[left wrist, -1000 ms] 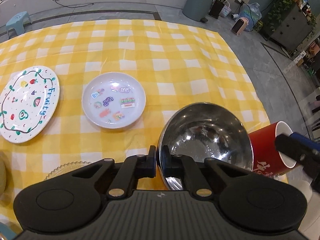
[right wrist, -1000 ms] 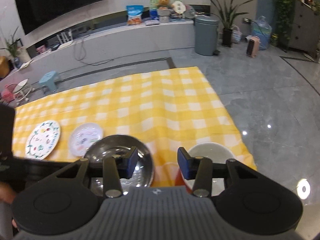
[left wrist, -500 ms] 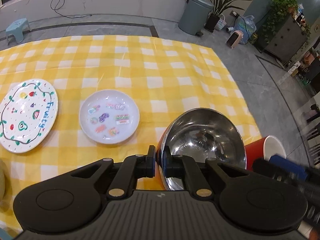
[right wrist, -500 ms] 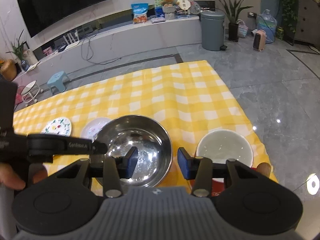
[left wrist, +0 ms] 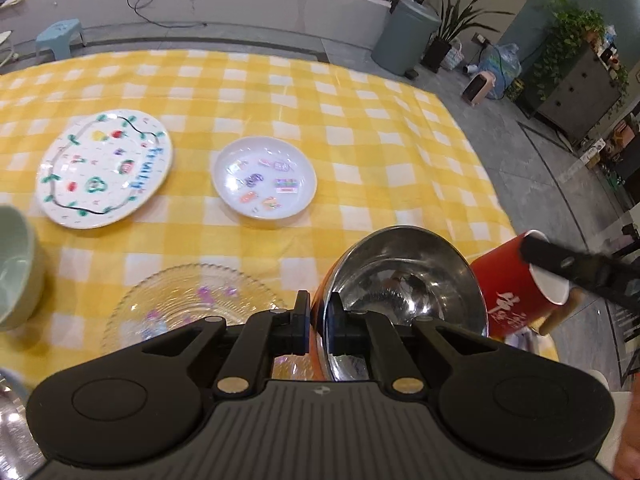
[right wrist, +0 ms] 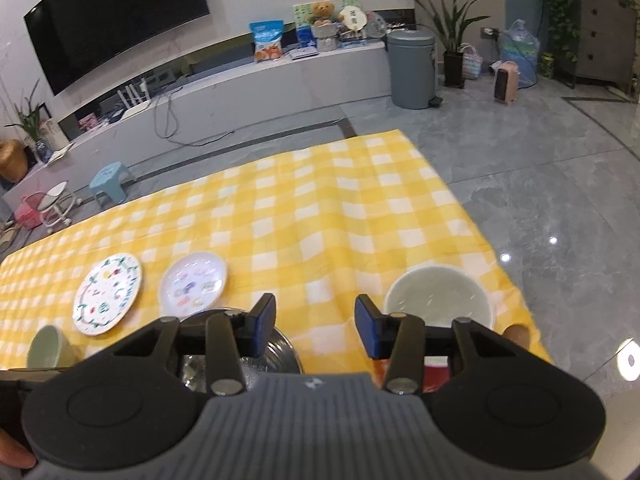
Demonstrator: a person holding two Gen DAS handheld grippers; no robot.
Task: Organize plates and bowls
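Observation:
My left gripper (left wrist: 318,320) is shut on the rim of a steel bowl (left wrist: 408,280) and holds it above the yellow checked table (left wrist: 280,92). The bowl also shows in the right wrist view (right wrist: 240,356), under my open, empty right gripper (right wrist: 315,322). A fruit-pattern plate (left wrist: 104,168) and a small white sticker plate (left wrist: 264,182) lie beyond. A clear glass plate (left wrist: 192,304) lies near the left gripper. A pale green bowl (left wrist: 16,268) sits at the left. A red cup with a white inside (left wrist: 516,284) stands at the right edge.
The table's right edge drops to a grey tiled floor (right wrist: 540,184). A grey bin (right wrist: 412,68), plants and a TV bench stand beyond the table. A second steel object (left wrist: 12,432) shows at the lower left corner.
The left gripper has carried the steel bowl back and to the left, so the glass plate and green bowl have come into view. The right gripper has pulled back and stays open.

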